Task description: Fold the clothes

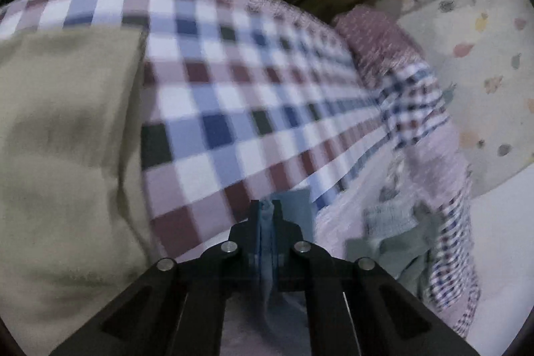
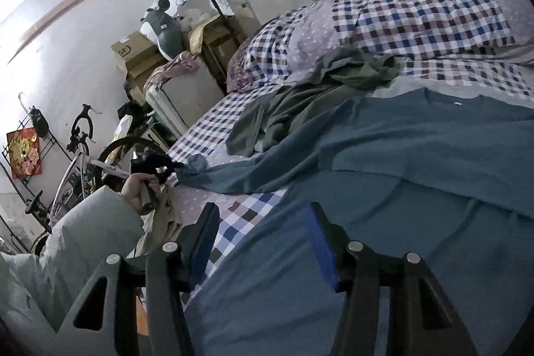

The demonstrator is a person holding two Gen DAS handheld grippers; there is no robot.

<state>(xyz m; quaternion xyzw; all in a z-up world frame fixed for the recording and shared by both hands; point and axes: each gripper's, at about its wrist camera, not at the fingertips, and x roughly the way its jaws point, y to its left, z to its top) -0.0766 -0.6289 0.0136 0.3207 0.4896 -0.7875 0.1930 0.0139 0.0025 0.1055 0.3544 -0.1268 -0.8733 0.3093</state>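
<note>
A blue long-sleeved shirt point(image 2: 400, 155) lies spread on the checked bed sheet point(image 2: 207, 125), its collar toward the pillows. Its sleeve stretches left to my left gripper point(image 2: 167, 169), held by a person's hand point(image 2: 133, 189) at the bed's edge. In the left wrist view that gripper point(image 1: 267, 206) is shut on the blue sleeve end point(image 1: 267, 222). My right gripper point(image 2: 263, 222) is open just above the shirt's lower edge, one finger over the sheet, the other over blue cloth, with nothing gripped.
A crumpled grey-green garment point(image 2: 317, 89) lies beyond the shirt, near a checked pillow point(image 2: 417, 15). Beige cloth point(image 1: 66, 139) fills the left wrist view's left side. A bicycle point(image 2: 83, 155), cardboard boxes point(image 2: 133, 55) and a plush toy point(image 2: 163, 32) crowd the floor beside the bed.
</note>
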